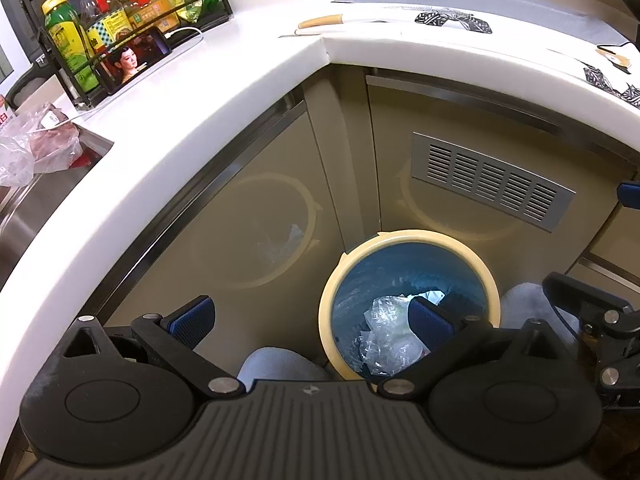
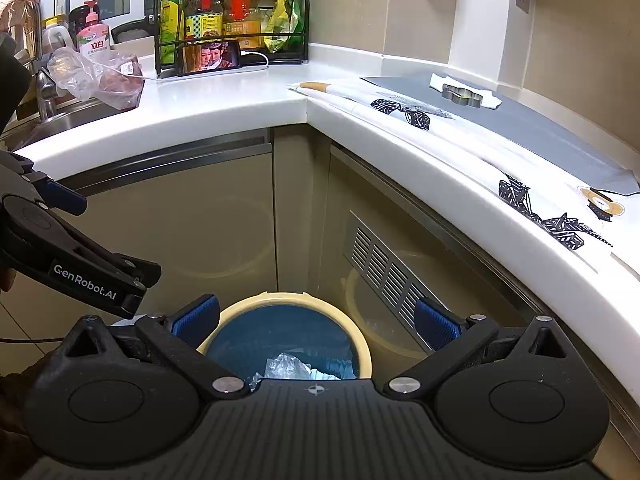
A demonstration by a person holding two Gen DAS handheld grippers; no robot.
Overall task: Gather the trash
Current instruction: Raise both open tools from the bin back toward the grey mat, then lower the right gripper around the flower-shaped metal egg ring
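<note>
Crumpled clear plastic trash (image 1: 386,336) lies inside the round bin with the cream rim and blue liner (image 1: 440,240), which stands on the floor in the inner corner of the beige cabinets, below the curved white countertop (image 1: 200,128). Your left gripper (image 1: 312,322) hangs above the bin's left side with its blue-padded fingers (image 1: 192,320) spread wide and nothing between them; one pad sits over the bin's opening, the other over the cabinet door. Your right gripper (image 2: 316,326) is also held above the bin, its fingers (image 2: 436,328) spread wide and empty, and from its camera you see the bin's rim (image 2: 240,312) and a bit of the clear plastic (image 2: 288,366) between them. The left gripper's black body shows at the left edge of that view, near the right one.

On the countertop you have a black wire rack of bottles (image 2: 224,12) in the corner, with a phone showing a video (image 2: 210,58) propped against it and a white cable (image 2: 256,60) running from it. A clear plastic bag with something red inside (image 2: 104,76) sits beside the steel sink (image 1: 36,208). Along the other leg of the counter lie a grey mat (image 2: 520,124) and white paper printed with black patterns (image 2: 404,110). A silver slotted vent (image 1: 492,188) is set in the cabinet door behind the bin.
</note>
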